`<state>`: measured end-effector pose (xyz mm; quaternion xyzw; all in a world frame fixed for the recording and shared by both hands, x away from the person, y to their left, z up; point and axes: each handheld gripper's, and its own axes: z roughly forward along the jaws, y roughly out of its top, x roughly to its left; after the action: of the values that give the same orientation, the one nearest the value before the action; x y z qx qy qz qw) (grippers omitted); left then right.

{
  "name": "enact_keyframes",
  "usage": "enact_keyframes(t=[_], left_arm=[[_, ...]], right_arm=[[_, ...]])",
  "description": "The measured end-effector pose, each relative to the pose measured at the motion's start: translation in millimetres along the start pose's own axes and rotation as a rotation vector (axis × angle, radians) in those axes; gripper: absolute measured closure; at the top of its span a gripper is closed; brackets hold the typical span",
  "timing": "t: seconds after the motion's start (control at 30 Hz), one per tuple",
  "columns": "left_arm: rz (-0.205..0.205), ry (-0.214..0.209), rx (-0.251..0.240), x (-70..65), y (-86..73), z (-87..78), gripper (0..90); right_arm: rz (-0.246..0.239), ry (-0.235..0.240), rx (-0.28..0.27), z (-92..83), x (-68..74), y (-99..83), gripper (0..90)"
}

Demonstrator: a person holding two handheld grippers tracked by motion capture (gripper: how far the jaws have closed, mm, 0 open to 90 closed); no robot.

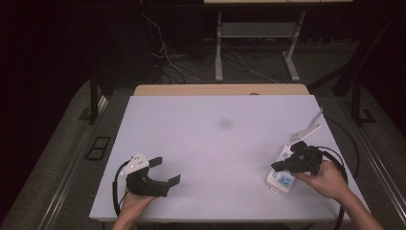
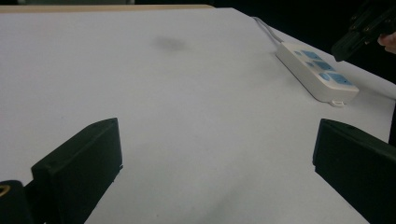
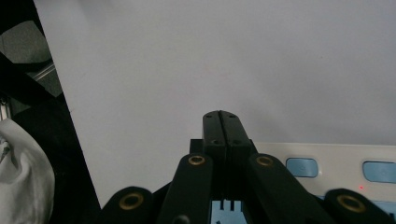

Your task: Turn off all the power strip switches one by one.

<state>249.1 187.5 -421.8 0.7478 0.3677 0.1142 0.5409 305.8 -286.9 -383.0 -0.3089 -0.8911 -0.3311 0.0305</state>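
A white power strip (image 1: 283,181) with blue sockets lies near the right edge of the white table (image 1: 215,143). My right gripper (image 1: 276,166) hovers just over it, held from the right by a hand. In the right gripper view its jaws (image 3: 222,125) are pressed together with nothing between them, and the power strip (image 3: 327,163) lies right under them. My left gripper (image 1: 167,170) rests at the table's front left, open and with nothing in it. In the left gripper view its jaws (image 2: 217,140) stand wide apart over bare table, with the power strip (image 2: 317,70) and the right gripper (image 2: 364,28) farther off.
A faint dark smudge (image 1: 224,123) marks the middle of the table. A wooden strip (image 1: 220,89) borders the far edge. Beyond it stand another desk's legs (image 1: 219,48) and loose cables (image 1: 167,57) on the dark floor.
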Motion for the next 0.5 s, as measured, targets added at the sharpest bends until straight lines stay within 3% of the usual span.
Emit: enact_keyframes(t=[0.5], left_arm=[[-0.004,0.006,-0.008,0.0,0.3,-0.8,0.0]], right_arm=[[0.016,-0.029,-0.025,-21.9,-9.1,5.1,90.0]])
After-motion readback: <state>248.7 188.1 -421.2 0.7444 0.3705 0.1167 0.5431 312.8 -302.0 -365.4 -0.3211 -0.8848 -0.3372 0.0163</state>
